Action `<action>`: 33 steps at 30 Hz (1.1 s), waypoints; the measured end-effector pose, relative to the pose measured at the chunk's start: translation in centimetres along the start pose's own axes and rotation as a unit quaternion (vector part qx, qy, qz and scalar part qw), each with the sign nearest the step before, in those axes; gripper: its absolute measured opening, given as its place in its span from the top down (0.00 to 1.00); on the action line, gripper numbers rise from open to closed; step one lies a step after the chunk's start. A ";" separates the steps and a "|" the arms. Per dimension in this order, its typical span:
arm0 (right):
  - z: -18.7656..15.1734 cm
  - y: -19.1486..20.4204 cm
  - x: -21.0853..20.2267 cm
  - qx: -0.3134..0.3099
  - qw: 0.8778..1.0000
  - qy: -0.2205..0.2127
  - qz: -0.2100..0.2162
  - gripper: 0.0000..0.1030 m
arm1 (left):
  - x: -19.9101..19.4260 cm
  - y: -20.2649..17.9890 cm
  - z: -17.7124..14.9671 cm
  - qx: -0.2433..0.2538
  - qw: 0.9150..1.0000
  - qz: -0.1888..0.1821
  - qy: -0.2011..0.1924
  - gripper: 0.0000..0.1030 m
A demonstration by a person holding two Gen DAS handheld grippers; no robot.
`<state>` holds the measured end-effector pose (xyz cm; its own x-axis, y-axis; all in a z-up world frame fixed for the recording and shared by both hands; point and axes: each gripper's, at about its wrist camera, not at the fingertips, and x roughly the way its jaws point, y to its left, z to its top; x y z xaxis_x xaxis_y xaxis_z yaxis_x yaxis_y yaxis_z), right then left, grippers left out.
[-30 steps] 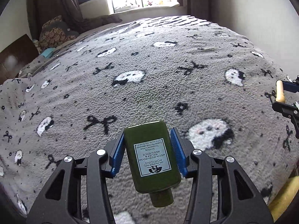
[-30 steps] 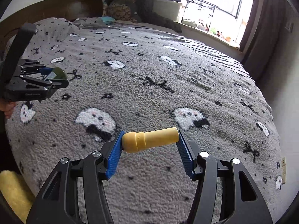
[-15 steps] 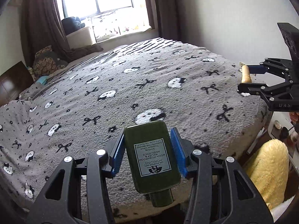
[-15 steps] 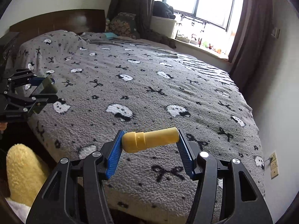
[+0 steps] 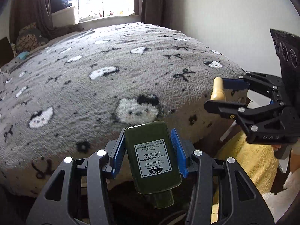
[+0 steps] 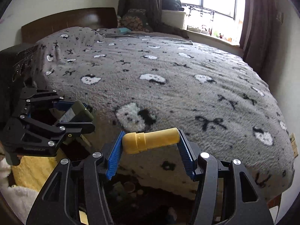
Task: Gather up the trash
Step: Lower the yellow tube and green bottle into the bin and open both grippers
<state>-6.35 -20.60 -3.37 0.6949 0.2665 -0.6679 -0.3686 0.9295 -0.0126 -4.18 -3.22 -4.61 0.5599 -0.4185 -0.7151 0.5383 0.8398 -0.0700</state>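
My left gripper (image 5: 149, 150) is shut on a dark green bottle (image 5: 151, 155) with a white label, cap toward the camera. It is held in the air off the foot edge of the bed. My right gripper (image 6: 151, 142) is shut on a yellow tube (image 6: 151, 139) that lies crosswise between the blue pads. In the left wrist view the right gripper (image 5: 221, 93) shows at the right with the yellow tube (image 5: 218, 90). In the right wrist view the left gripper (image 6: 75, 115) shows at the left with the green bottle (image 6: 78, 111).
A bed with a grey fleece blanket (image 5: 112, 78) of white ghosts and black bows fills both views. A yellow plush thing (image 5: 249, 161) lies beside the bed. Small items (image 6: 129, 186) sit on the dark floor below. A window (image 6: 211, 1), curtains and a dark headboard (image 6: 69, 24) stand beyond.
Both grippers have pulled back from above the blanket to beyond the bed's edge, and have come closer to each other. Each still holds its item.
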 end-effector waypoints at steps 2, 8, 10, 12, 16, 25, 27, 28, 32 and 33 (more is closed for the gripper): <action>-1.9 0.3 1.2 0.014 1.000 0.016 0.002 0.44 | 1.0 -0.4 -1.6 -0.007 1.000 -0.001 0.010 0.56; -7.1 0.6 5.0 0.057 0.996 0.073 0.002 0.44 | 5.1 -0.2 -6.7 -0.028 0.997 0.011 0.069 0.56; -8.2 0.7 6.0 0.069 0.993 0.090 0.014 0.44 | 6.4 0.2 -8.6 -0.050 0.994 -0.004 0.095 0.57; -9.3 0.8 7.2 0.078 0.991 0.109 0.024 0.44 | 7.7 0.4 -10.4 -0.062 0.991 -0.009 0.119 0.58; -11.0 1.5 9.2 0.086 0.986 0.140 0.035 0.44 | 10.0 1.0 -13.4 -0.075 0.984 -0.013 0.163 0.73; -14.2 3.2 13.7 0.101 0.970 0.213 0.055 0.44 | 12.3 2.0 -15.5 -0.086 0.975 -0.013 0.205 0.76; -14.4 3.5 14.1 0.105 0.969 0.218 0.056 0.44 | 12.3 2.2 -15.7 -0.088 0.974 -0.007 0.209 0.74; -14.5 3.5 14.1 0.106 0.968 0.220 0.056 0.43 | 12.6 2.3 -15.9 -0.090 0.973 -0.004 0.212 0.70; -14.6 2.9 14.0 0.117 0.969 0.214 0.049 0.21 | 13.1 2.4 -16.2 -0.089 0.971 0.015 0.220 0.47; -14.6 2.7 14.0 0.120 0.968 0.214 0.046 0.16 | 13.1 2.4 -16.2 -0.087 0.971 0.020 0.220 0.43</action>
<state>-6.67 -18.07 -23.62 0.3277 0.2686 -0.9058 -0.2274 0.9530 0.2004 -5.83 -1.08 -25.40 0.2335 -0.2273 -0.9454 0.3846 0.9146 -0.1249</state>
